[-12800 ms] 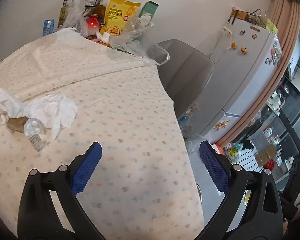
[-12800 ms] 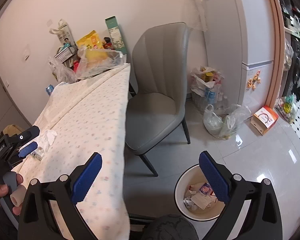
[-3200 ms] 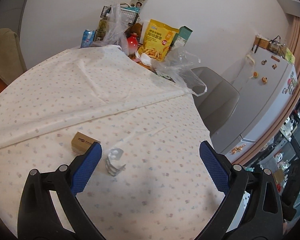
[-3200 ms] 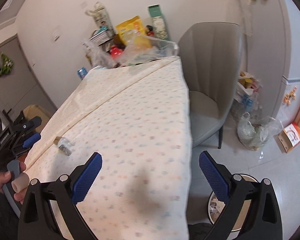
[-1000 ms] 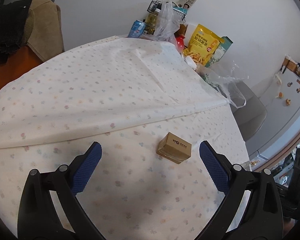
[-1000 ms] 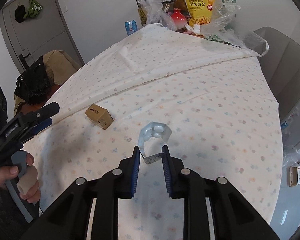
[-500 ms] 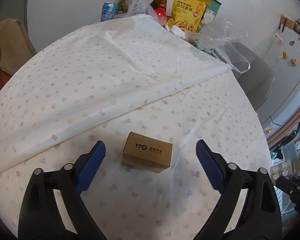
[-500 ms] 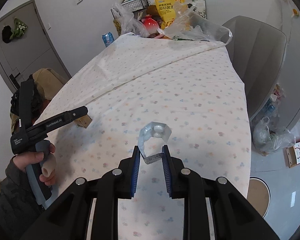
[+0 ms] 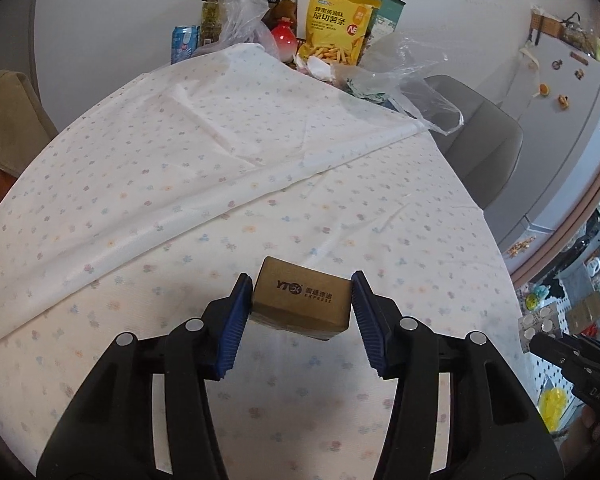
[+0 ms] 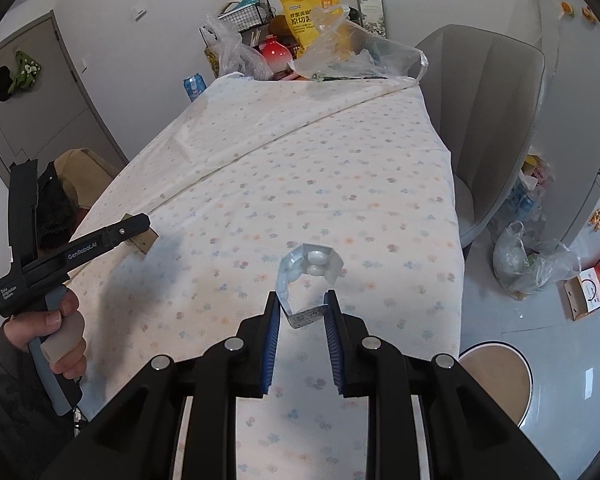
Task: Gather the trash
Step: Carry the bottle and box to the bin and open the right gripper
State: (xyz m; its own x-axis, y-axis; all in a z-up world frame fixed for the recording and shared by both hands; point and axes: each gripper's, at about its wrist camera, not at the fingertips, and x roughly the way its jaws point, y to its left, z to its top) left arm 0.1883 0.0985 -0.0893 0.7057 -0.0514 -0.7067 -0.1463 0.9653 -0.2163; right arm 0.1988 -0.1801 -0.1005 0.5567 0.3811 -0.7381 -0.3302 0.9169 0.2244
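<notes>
Closing since before, left hand-held gripper (image 9: 302,290) brackets the cardboard box (image 9: 301,303); right hand-held gripper (image 10: 302,300) grips a blister pack (image 10: 305,276).

A small brown cardboard box (image 9: 302,304) on the flowered tablecloth carries dark print on its side: the letters "YT", a round logo, four Chinese characters too small to read surely, and the word "EXPRESS" beneath.

At the far end of the table stands a yellow snack bag (image 9: 337,26) showing fries, with large Chinese characters reading "原切薯条" and a smaller line above them that is too small to read.

The black tool held in the person's left hand (image 10: 58,330) has "GenRobot.AI" in white along its arm (image 10: 82,250), and small white lettering on its grip block that is too blurred to read.
</notes>
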